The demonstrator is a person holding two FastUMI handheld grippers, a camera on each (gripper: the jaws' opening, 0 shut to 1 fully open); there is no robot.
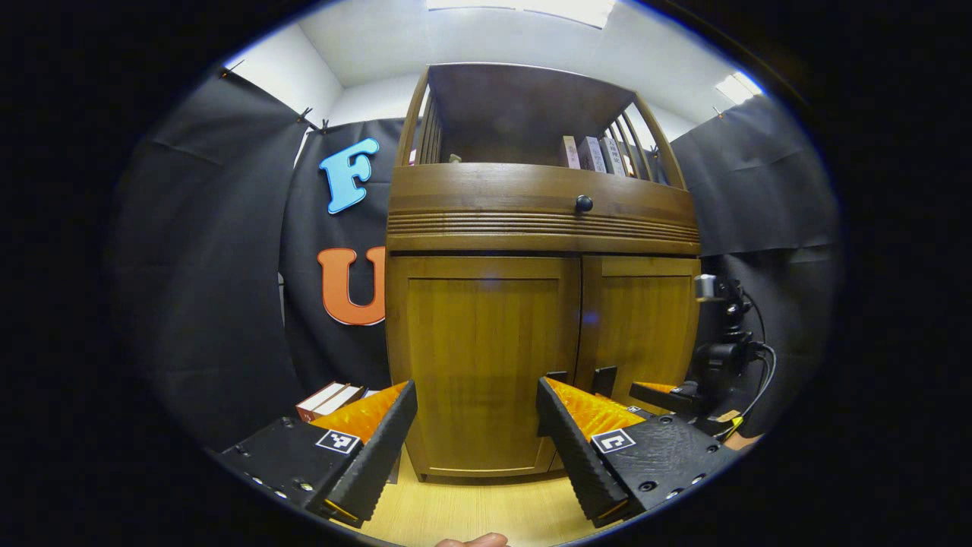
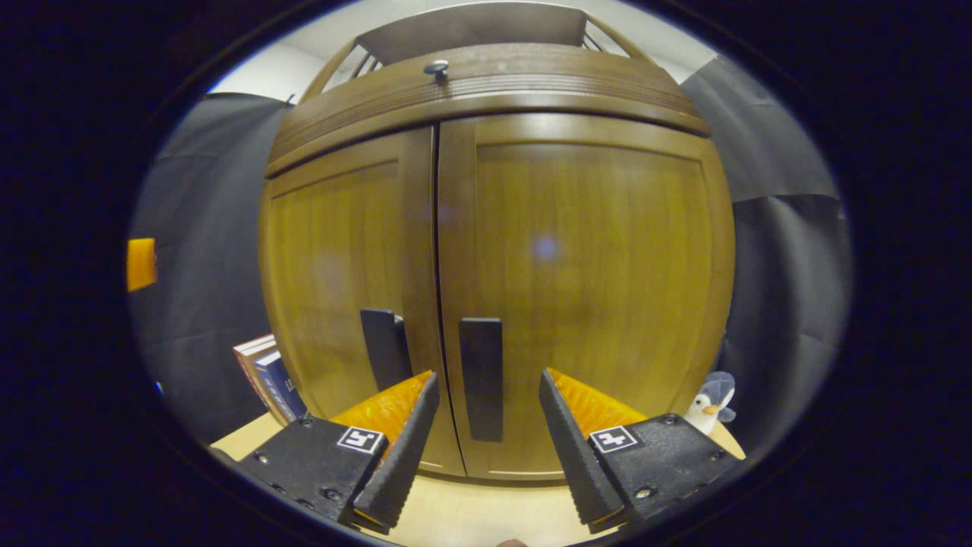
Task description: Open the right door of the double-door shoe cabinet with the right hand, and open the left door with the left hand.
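Note:
The wooden shoe cabinet stands straight ahead with both doors closed. In the left gripper view, the left door (image 1: 486,357) faces my left gripper (image 1: 478,448), which is open and empty a short way in front of it. The right door (image 1: 642,327) is beside it, and the right gripper (image 1: 668,395) sits low in front of that door. In the right gripper view, the right door (image 2: 592,289) is close. Its dark vertical handle (image 2: 481,378) stands between the fingers of my open right gripper (image 2: 486,448), untouched. The left door's handle (image 2: 383,348) is just to the left.
A drawer with a round knob (image 1: 583,203) runs above the doors, and books (image 1: 592,154) stand on the top shelf. More books (image 1: 326,399) lie left of the cabinet. A penguin toy (image 2: 710,399) sits at its right. A camera stand (image 1: 721,334) rises at the right.

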